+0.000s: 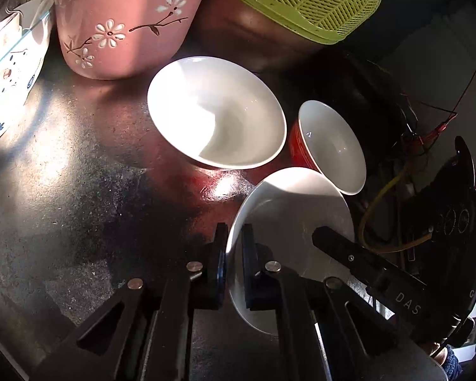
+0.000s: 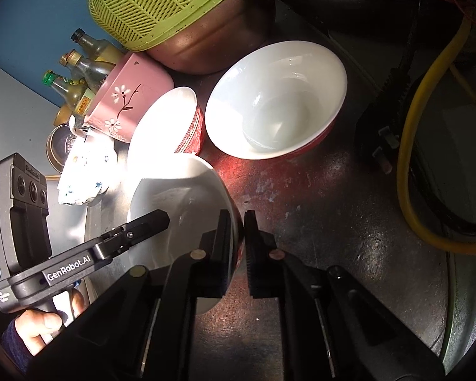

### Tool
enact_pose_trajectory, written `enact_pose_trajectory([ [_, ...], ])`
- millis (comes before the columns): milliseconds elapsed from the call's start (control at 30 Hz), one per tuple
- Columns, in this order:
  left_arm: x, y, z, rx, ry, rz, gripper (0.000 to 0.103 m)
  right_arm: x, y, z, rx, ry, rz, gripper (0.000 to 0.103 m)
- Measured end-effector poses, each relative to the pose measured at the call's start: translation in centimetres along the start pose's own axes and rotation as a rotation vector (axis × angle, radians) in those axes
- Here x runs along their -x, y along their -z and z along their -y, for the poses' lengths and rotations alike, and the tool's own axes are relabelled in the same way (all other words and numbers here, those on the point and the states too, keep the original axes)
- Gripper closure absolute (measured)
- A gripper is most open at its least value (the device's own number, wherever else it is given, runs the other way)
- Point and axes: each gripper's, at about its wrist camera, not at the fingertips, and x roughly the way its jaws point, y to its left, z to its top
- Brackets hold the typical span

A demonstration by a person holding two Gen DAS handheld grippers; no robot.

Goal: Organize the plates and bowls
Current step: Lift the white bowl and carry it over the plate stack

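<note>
- Sitting at the near edge of the dark metal table (image 1: 63, 174), the nearest bowl (image 1: 288, 219), white inside and red outside, is gripped from both sides.
- Left tool (image 1: 233, 250) is clamped on the bowl's left rim, one finger inside and one outside.
- Right tool (image 2: 238, 238) is clamped on the opposite rim, its fingers (image 2: 254, 241) pressing the wall between them.
- Just beyond stand two more red-and-white bowls: a mid-sized bowl (image 1: 215, 111) and a large bowl (image 2: 276, 104), close together and near the held one.
- Further back is a pink flowered bowl (image 1: 123, 31), with a patterned white dish (image 1: 9, 63) beside it.
- Behind them a green basket (image 2: 161, 6) sits on a brown pot (image 2: 212, 44); glass bottles (image 2: 79, 73) stand farther off.
- A yellow cable (image 2: 428, 111) runs along the table's right side.
- A hand (image 2: 44, 327) holds the left tool's handle.
</note>
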Motion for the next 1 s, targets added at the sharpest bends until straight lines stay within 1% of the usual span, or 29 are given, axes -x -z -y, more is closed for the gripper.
enact_pose_trajectory([
  [200,1.8,0.7,-0.1,-0.002,0.003,0.015,0.097,1.2,1.1,-1.3,0.000,-0.016,0.011,0.094],
  [433,5.0,2.2,-0.7,0.006,-0.004,0.042,0.097,2.6,2.6,-3.3,0.009,-0.045,0.009,0.094],
  [700,9.0,4.5,-1.9,0.025,-0.024,0.088,0.097,3.5,4.2,-6.3,0.048,-0.077,0.001,0.094],
  [1000,12.9,6.8,-4.2,0.061,-0.049,0.143,0.097,3.8,5.8,-10.1,0.115,-0.112,-0.013,0.094],
])
